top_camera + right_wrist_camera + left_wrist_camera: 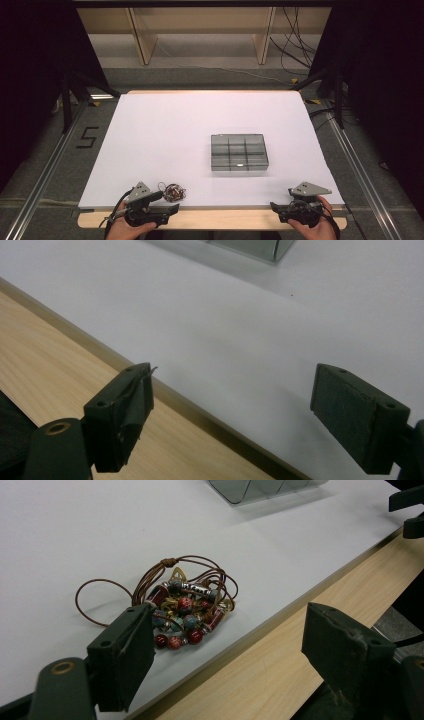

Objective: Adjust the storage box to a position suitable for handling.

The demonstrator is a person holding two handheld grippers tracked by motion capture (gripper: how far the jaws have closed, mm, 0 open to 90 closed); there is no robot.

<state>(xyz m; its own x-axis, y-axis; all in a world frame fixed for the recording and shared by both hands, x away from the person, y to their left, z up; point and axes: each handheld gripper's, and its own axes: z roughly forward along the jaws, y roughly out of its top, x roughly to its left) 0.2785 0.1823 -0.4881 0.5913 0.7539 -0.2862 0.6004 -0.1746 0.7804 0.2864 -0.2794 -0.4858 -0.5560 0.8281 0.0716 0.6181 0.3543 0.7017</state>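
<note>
A tangled brown-cord bracelet strung with red, blue and metal beads (182, 607) is located on the white-covered surface (165, 130), close to its near edge and toward the near-left corner. A clear plastic compartment box with a three-by-two grid (239, 152) is positioned right of centre, well apart from the bracelet. All its compartments appear empty, so no transfer is judged to have been completed.

The left gripper (159, 200) is held at the near edge, just beside the bracelet, with its jaws spread wide and nothing pinched. The right gripper (295, 204) is held near the near-right corner, jaws likewise spread and empty.

Remaining work, as judged: the bracelet is yet to be grasped, carried and deposited in a compartment.
</note>
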